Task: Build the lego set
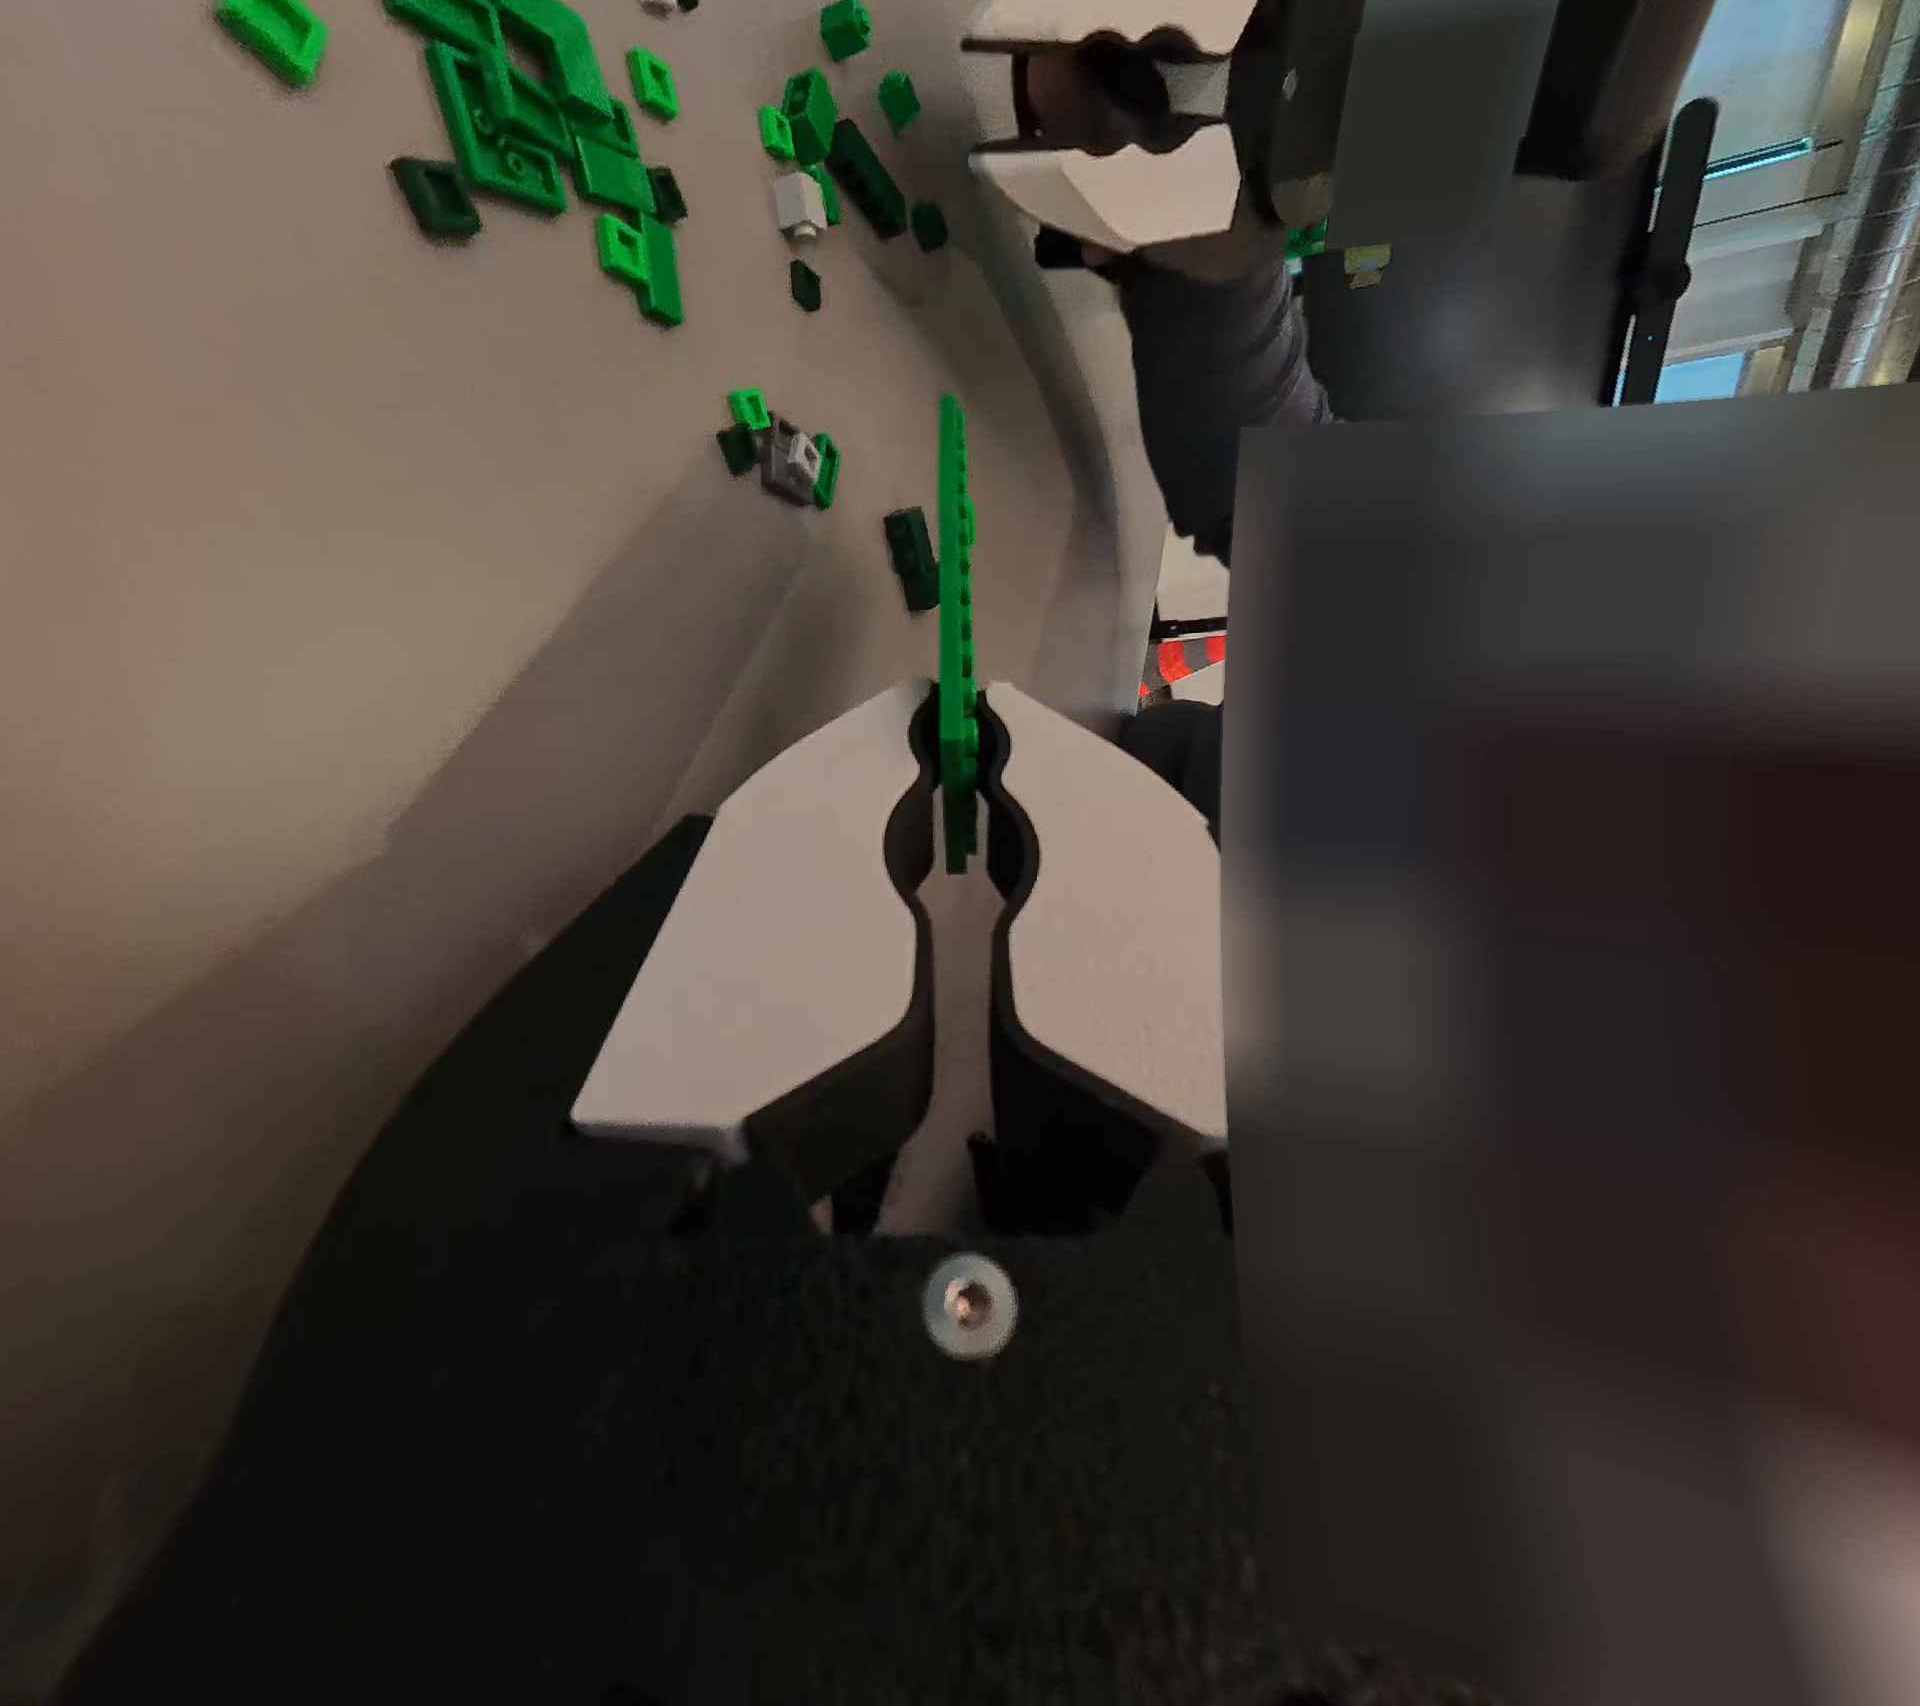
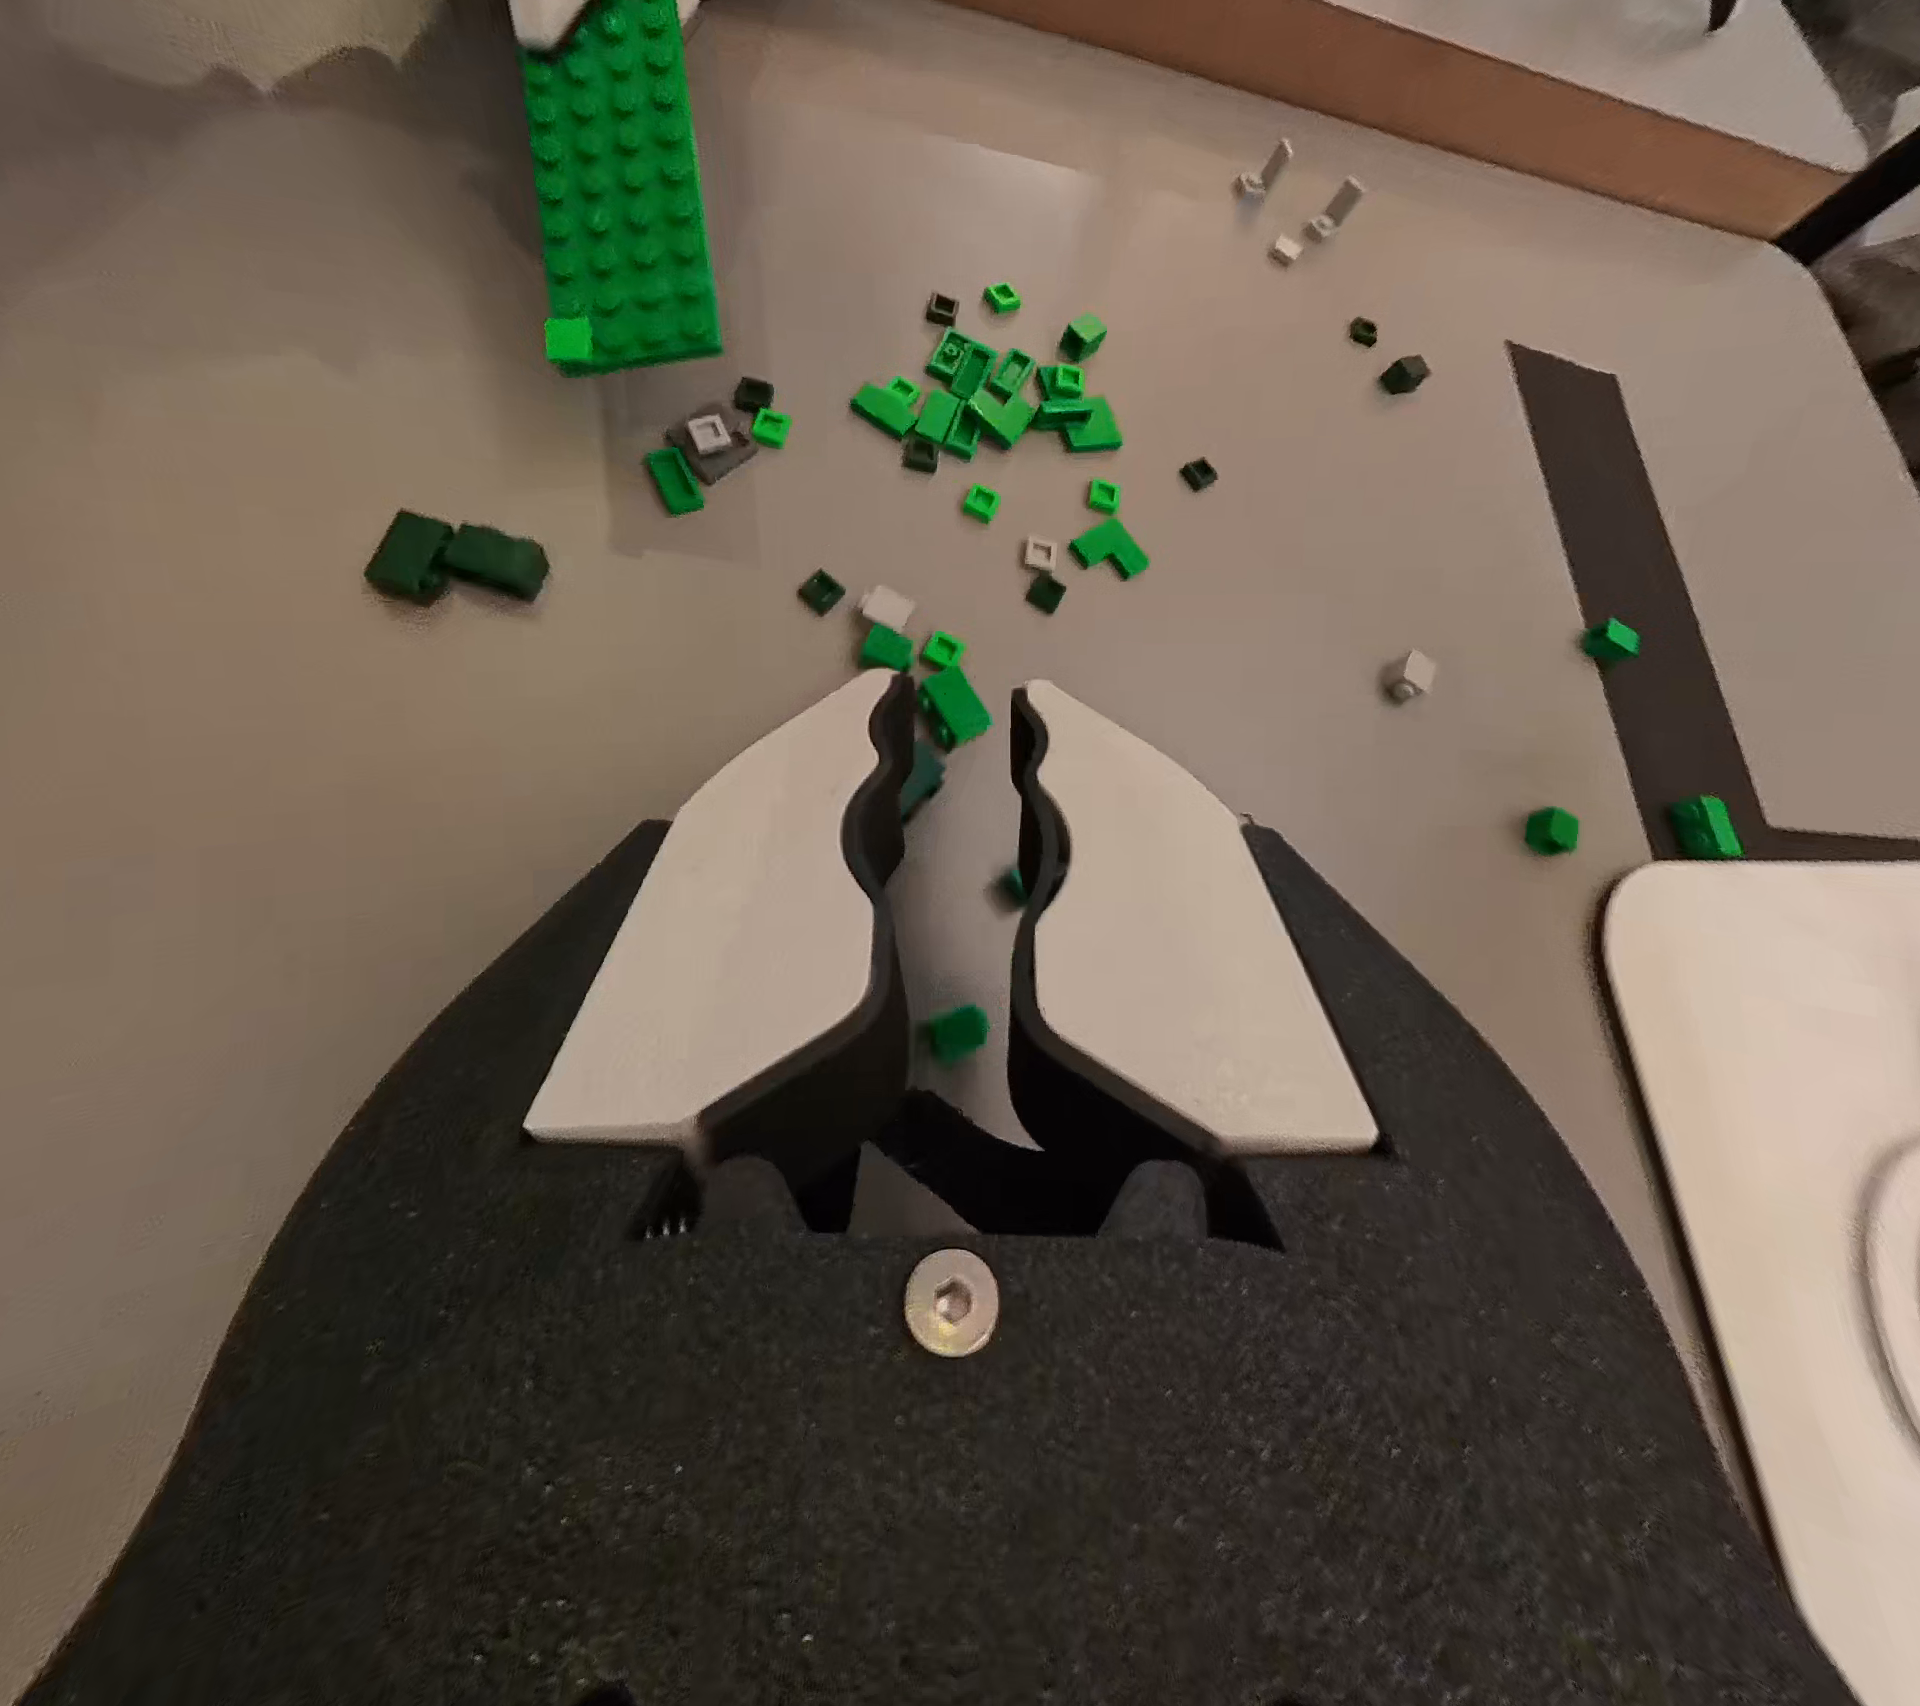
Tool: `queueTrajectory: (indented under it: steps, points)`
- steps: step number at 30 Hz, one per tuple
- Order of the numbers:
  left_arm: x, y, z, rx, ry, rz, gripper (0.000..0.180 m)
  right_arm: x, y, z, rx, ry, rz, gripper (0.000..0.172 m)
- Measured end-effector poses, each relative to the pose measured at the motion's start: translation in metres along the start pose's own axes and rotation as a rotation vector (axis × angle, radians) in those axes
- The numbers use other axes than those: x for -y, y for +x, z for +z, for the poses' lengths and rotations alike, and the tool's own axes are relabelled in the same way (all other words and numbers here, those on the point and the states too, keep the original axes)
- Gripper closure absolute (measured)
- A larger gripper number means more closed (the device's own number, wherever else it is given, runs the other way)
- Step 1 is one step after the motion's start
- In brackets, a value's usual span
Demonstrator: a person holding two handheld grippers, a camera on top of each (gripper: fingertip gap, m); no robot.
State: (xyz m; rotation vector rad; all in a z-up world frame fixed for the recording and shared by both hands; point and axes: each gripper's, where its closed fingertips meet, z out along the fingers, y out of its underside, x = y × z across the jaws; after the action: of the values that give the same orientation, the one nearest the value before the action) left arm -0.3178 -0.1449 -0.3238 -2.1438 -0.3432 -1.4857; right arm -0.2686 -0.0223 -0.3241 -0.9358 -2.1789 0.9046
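Note:
My left gripper (image 1: pixel 956 700) is shut on a long bright green studded plate (image 1: pixel 951 565), seen edge-on between the pads. The right wrist view shows that plate (image 2: pixel 613 150) face-on, hanging over the grey table (image 2: pixel 260 721), with a small green tile (image 2: pixel 568 339) on its lower corner. My right gripper (image 2: pixel 961 690) is open, low over the table. A small green brick (image 2: pixel 954 706) lies between its fingertips, close to the left pad and clear of the right one. A dark green piece (image 2: pixel 920 778) lies just behind it. The right gripper also shows in the left wrist view (image 1: pixel 977 98).
A pile of green pieces (image 2: pixel 987 399) lies mid-table, with loose green, dark green and grey pieces scattered around. Two dark green bricks (image 2: pixel 457 560) lie to the left. A dark strip (image 2: pixel 1621 565) and a white board (image 2: pixel 1766 1137) are on the right. The table's wooden edge (image 2: pixel 1247 25) runs at the back.

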Motion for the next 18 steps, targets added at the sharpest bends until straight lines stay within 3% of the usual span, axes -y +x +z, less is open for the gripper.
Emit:
queueTrajectory:
  steps: [9, 13, 18]
  points:
    - [-0.005, -0.002, 0.0, -0.029, -0.012, 0.016, 0.176, 0.001, 0.048, 0.038, 0.084, -0.143, 0.086, 0.164]
    - [-0.005, -0.006, -0.001, -0.018, -0.009, -0.001, 0.176, 0.005, 0.013, 0.039, 0.367, -0.172, 0.083, 0.168]
    - [-0.005, -0.003, -0.003, -0.034, 0.001, 0.016, 0.176, 0.003, 0.01, 0.036, 0.343, -0.21, -0.086, 0.164]
